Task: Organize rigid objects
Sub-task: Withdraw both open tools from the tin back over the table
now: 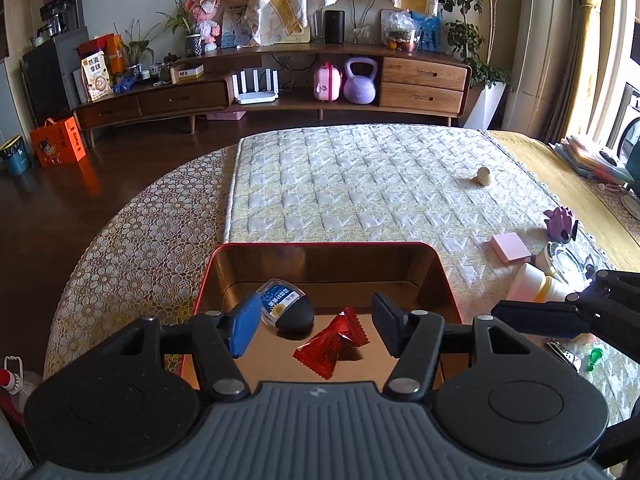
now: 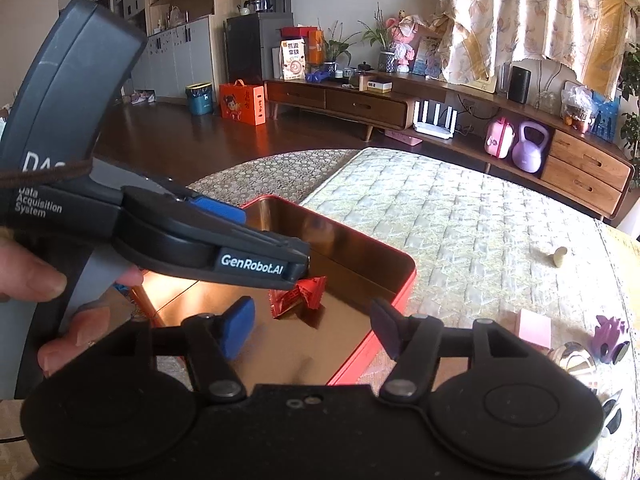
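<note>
A red tin box [image 1: 320, 245] with a gold inside sits on the quilted table. In it lie a red triangular packet [image 1: 330, 344] and a black oval case with a blue label [image 1: 286, 308]. My left gripper [image 1: 316, 326] is open and empty, held over the box just above these items. My right gripper [image 2: 312, 328] is open and empty over the box's right edge [image 2: 394, 300]; the red packet [image 2: 298, 296] shows there, partly hidden by the left gripper's body [image 2: 180, 240]. The right gripper's finger [image 1: 540, 314] reaches in from the right in the left wrist view.
To the right of the box lie a pink pad [image 1: 510, 247], a purple flower-shaped toy [image 1: 560, 224], a round tin [image 1: 560, 260], a white and yellow tube [image 1: 536, 284], a green piece [image 1: 595, 358] and a small beige peg [image 1: 483, 176]. A TV cabinet stands beyond the table.
</note>
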